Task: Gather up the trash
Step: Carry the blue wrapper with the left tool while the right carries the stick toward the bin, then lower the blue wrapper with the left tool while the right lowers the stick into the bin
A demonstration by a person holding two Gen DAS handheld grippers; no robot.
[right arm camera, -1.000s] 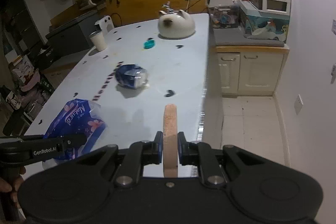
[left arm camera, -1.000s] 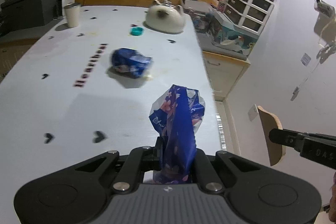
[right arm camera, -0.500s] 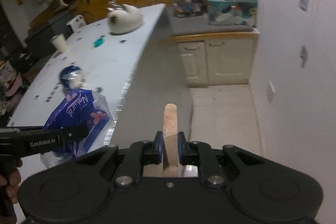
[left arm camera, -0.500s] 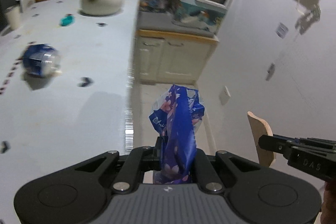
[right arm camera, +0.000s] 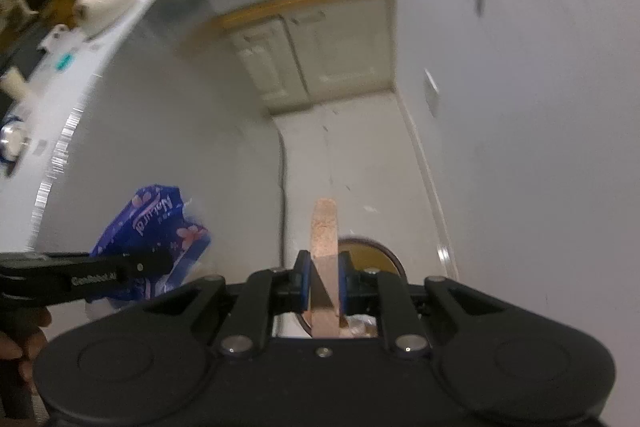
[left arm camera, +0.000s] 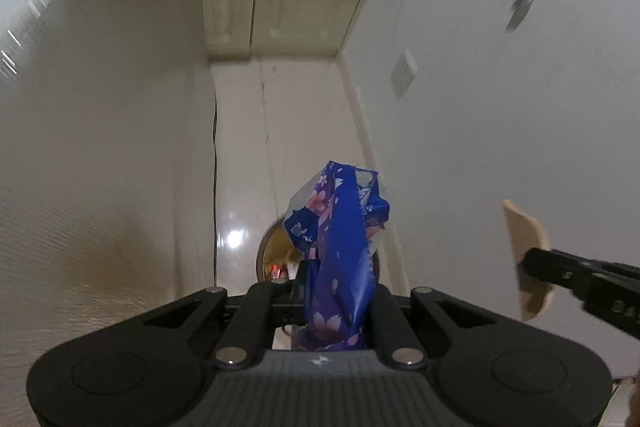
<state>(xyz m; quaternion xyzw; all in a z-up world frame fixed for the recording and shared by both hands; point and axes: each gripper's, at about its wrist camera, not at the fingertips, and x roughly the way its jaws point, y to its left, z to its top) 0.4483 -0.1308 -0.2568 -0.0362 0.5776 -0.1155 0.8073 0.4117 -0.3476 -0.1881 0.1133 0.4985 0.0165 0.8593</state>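
A crumpled blue flower-print plastic wrapper [left arm camera: 340, 239] sticks up between the pads of my left gripper [left arm camera: 334, 291], which is shut on it. My right gripper [right arm camera: 324, 279] is shut on a flat tan slab [right arm camera: 325, 235] standing on edge. Both point steeply down at the floor. A round bin with a brown rim [left arm camera: 267, 247] lies right under the left gripper, mostly hidden by the wrapper. The same bin [right arm camera: 382, 253] shows just behind the right gripper's fingers. Each gripper appears in the other's view: the right gripper [left arm camera: 534, 263] with the slab [left arm camera: 524, 239], the left gripper [right arm camera: 160, 261] with the wrapper [right arm camera: 156, 223].
The white table's side [right arm camera: 168, 131] rises close on the left, its top holding a white cat-shaped pot [right arm camera: 102, 5] and a blue package [right arm camera: 10, 143]. A pale cabinet [left arm camera: 280, 7] closes the far end. A white wall with a socket [right arm camera: 432, 93] runs along the right. A hand [right arm camera: 18, 343] holds the left gripper.
Both grippers have swung off the tabletop to the right and sunk, tilting down over the floor and the bin. Each keeps its hold on its item.
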